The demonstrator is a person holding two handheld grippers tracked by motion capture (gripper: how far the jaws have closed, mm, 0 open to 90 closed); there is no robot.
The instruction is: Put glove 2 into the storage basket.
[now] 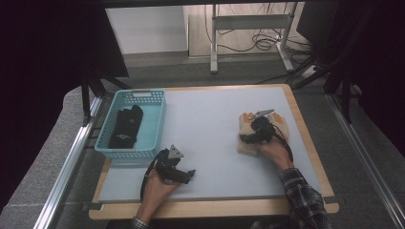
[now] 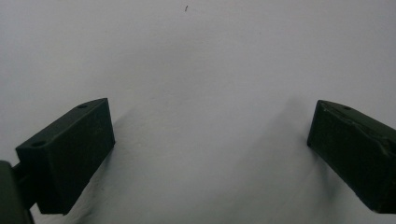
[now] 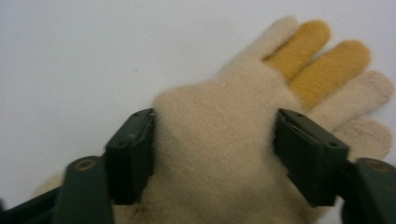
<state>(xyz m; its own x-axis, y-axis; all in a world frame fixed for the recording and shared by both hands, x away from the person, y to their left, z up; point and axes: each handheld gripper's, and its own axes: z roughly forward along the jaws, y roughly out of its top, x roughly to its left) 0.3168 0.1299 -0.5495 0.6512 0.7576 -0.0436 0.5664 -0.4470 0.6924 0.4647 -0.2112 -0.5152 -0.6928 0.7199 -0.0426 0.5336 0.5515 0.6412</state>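
Observation:
A cream knitted glove (image 3: pixel 219 158) with two yellow fingers lies flat on the grey table mat (image 1: pixel 210 124) at the right. My right gripper (image 3: pixel 215 126) is down on it, one jaw at each side of the palm, and the knit bunches up between them. In the high view the right gripper (image 1: pixel 258 130) covers most of the glove (image 1: pixel 247 146). My left gripper (image 1: pixel 187 175) rests near the table's front left edge. Its jaws stand wide apart over the bare mat (image 2: pixel 205 70), so the left gripper (image 2: pixel 210 126) holds nothing.
A teal plastic basket (image 1: pixel 131 152) stands at the table's left edge with a black glove-like item (image 1: pixel 126 126) inside. The wooden table border (image 1: pixel 305 138) runs along the right. Beyond the far edge are a metal frame leg (image 1: pixel 214 43) and cables on the floor.

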